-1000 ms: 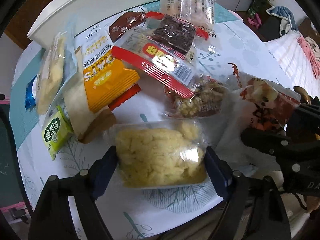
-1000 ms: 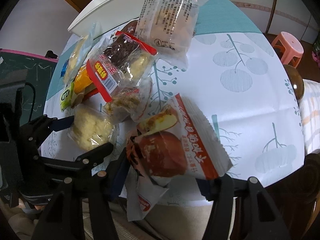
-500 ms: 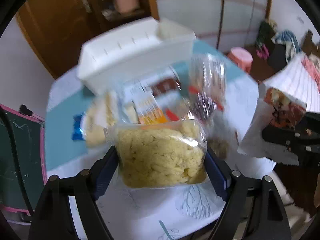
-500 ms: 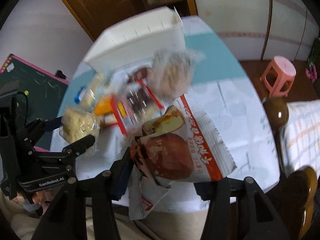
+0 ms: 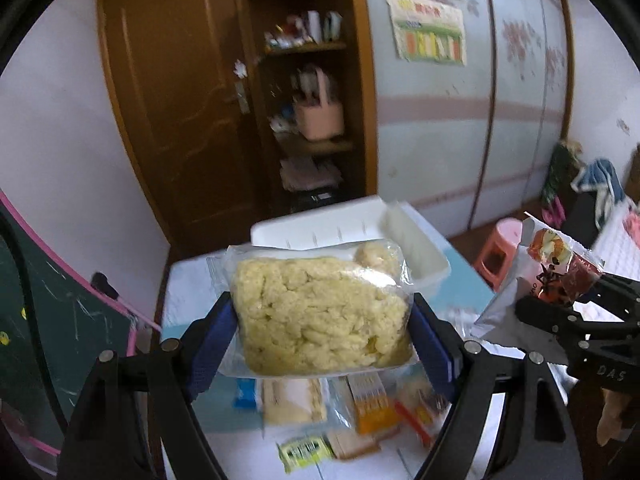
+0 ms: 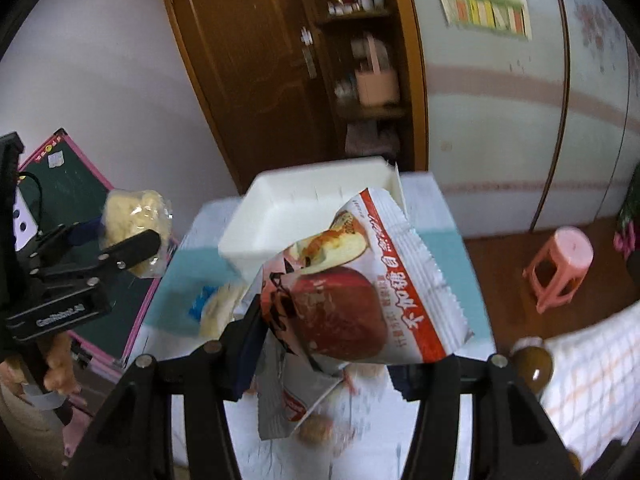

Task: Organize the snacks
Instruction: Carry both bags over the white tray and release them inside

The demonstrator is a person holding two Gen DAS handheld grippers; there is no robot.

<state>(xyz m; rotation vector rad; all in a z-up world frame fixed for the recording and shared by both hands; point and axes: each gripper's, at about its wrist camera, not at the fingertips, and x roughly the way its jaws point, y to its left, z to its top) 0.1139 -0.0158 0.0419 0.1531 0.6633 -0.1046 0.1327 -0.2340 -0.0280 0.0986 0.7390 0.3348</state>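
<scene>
Your left gripper [image 5: 324,334] clamps a clear, lumpy bag of pale yellow puffs [image 5: 320,312]. Your right gripper [image 6: 332,344] pinches a glossy red-and-white crimped packet [image 6: 360,292]. Both now hang higher above the bench [image 5: 468,288] than before, before the white plastic bin [image 6: 304,208].

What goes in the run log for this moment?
left hand-held gripper: shut on clear yellow snack pack | right hand-held gripper: shut on red-and-white snack bag | both above table | white bin: ahead

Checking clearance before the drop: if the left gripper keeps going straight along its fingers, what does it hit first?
Probably the white plastic bin. The left gripper, shut on the clear bag of yellow puffed snack, points at it over the table. Nothing else shows between, though depth is unclear.
</scene>
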